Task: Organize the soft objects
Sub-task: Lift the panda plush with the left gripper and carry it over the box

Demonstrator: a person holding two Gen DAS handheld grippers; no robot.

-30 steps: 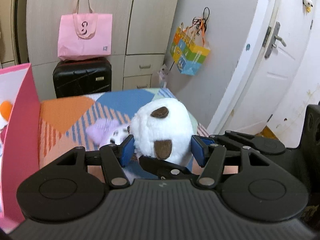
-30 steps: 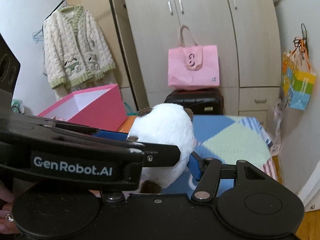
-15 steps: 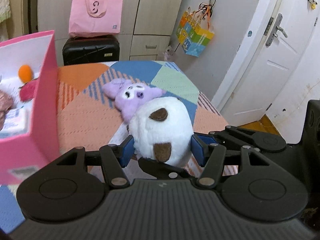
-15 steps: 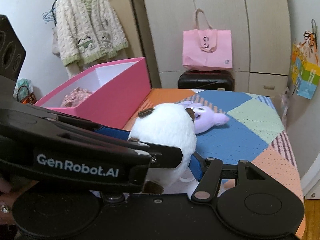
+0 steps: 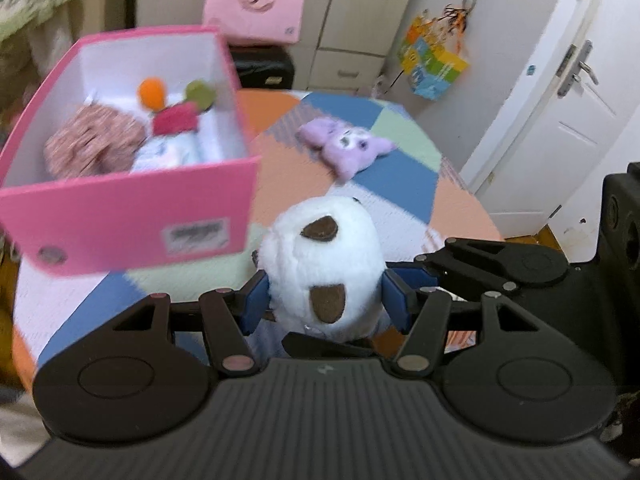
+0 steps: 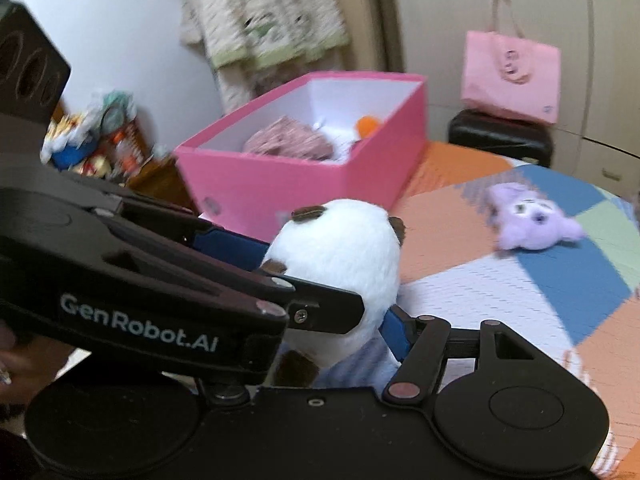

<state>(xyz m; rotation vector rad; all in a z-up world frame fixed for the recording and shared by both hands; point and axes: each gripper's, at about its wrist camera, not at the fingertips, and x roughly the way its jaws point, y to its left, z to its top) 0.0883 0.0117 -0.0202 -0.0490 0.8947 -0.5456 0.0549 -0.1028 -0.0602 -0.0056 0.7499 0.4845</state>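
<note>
A white plush toy [image 5: 324, 264] with brown patches hangs between both grippers above the patchwork table cover [image 5: 400, 188]. My left gripper [image 5: 324, 300] is shut on it, a blue pad pressed into each side. The right gripper [image 6: 340, 320] reaches in from the right; its jaws are opening, and one blue pad still touches the white plush toy [image 6: 344, 248] low down. Its other finger is hidden behind the left gripper's body. An open pink box [image 5: 132, 216] holding several soft things stands just to the left, its far wall [image 6: 296, 184] ahead. A purple plush [image 5: 348, 148] lies on the cover beyond.
A pink tote bag [image 5: 256, 12] sits on a black suitcase [image 5: 264, 68] against the wardrobe. A colourful bag [image 5: 434, 66] hangs near a white door [image 5: 580, 120]. A cardigan [image 6: 264, 20] hangs on the left wall above clutter [image 6: 92, 140].
Both grippers have carried the white plush toy leftward, up to the pink box, whose open top has come into view. The purple plush has stayed on the cover, now further right.
</note>
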